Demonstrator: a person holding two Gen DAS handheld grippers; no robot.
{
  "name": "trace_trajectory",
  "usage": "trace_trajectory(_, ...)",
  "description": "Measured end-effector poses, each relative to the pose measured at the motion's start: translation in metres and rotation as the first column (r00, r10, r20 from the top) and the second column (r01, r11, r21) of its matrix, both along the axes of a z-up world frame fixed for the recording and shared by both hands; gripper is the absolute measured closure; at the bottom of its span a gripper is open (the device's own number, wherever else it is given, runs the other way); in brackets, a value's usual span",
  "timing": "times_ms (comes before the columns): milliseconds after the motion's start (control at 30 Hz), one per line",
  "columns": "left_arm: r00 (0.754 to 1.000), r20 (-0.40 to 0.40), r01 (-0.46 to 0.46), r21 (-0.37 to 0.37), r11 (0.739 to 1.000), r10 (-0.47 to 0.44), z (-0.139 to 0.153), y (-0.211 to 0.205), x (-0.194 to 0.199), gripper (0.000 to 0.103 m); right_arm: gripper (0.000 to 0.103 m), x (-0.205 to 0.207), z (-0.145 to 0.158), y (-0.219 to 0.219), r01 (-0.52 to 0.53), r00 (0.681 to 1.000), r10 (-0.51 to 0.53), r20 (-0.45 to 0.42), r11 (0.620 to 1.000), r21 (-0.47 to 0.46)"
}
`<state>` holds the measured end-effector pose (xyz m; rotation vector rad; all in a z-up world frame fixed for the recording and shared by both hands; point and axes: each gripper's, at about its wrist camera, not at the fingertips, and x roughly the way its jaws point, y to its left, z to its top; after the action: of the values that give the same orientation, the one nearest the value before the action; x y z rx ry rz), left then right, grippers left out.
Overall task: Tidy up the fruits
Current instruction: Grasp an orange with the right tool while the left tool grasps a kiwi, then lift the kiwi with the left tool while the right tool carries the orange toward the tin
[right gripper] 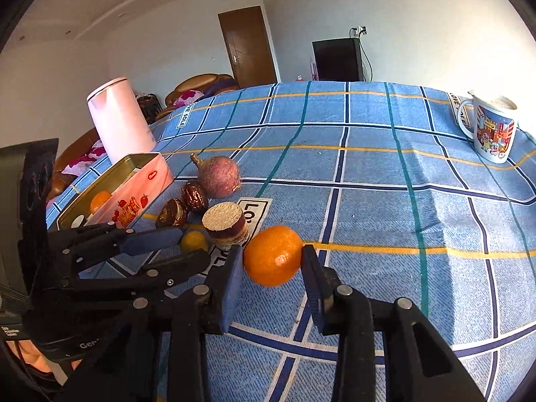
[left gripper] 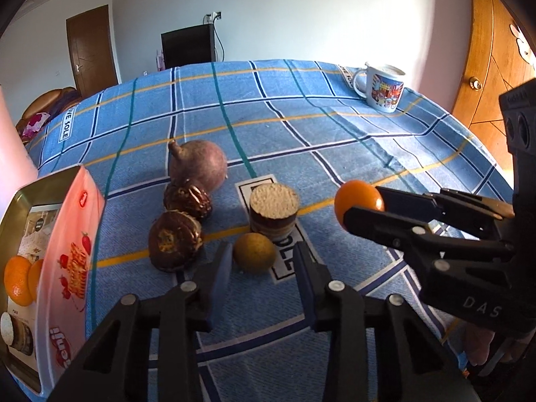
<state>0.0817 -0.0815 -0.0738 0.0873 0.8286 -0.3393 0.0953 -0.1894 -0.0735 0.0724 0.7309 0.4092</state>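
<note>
Just in front of the crumb-topped cake, the left hand-held gripper stands narrow. Its tips bracket a small yellow-green fruit that lies on the desk. One pad is right beside the fruit and a gap shows at the other, so nothing is clamped. Right of the cake, the right hand-held gripper holds an orange between its two pads, one on either side. Left of the cake sit two dark chocolate-coated pastries, one behind the other and close together. Farther left of the cake an open tin with a pink printed wall rests on the blue checked cloth, with another orange inside it. Behind the cake and a little left, a purple round fruit with a stem nub lies next to the farther pastry. Beyond the tin stands a pale pink kettle. Far behind the cake to the right, a picture mug stands near the desk's edge.
</note>
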Motion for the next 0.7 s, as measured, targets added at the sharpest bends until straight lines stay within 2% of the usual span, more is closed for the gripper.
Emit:
trace_trajectory(67, 1.000, -0.028, 0.003, -0.028, 1.000, -0.003, -0.002, 0.001, 0.004, 0.068, 0.066, 0.000, -0.001, -0.001, 0.001, 1.000, -0.001, 0.001, 1.000, 0.008)
trace_trajectory(100, 0.999, -0.042, 0.003, -0.035, 0.999, -0.004, -0.004, 0.002, 0.005, 0.074, 0.066, 0.000, -0.001, -0.001, 0.001, 1.000, -0.001, 0.003, 1.000, 0.008)
trace_trajectory(233, 0.999, -0.037, -0.003, -0.060, 0.998, 0.001, -0.003, 0.005, 0.003, 0.075, 0.066, -0.001, -0.001, -0.003, 0.001, 1.000, -0.001, 0.009, 1.000, 0.024)
trace_trajectory(700, 0.987, 0.157, -0.027, -0.052, 0.998, 0.035, 0.017, 0.009, -0.023, 0.075, 0.066, -0.018, 0.010, -0.009, -0.019, 0.993, 0.009, 0.117, 0.996, 0.082)
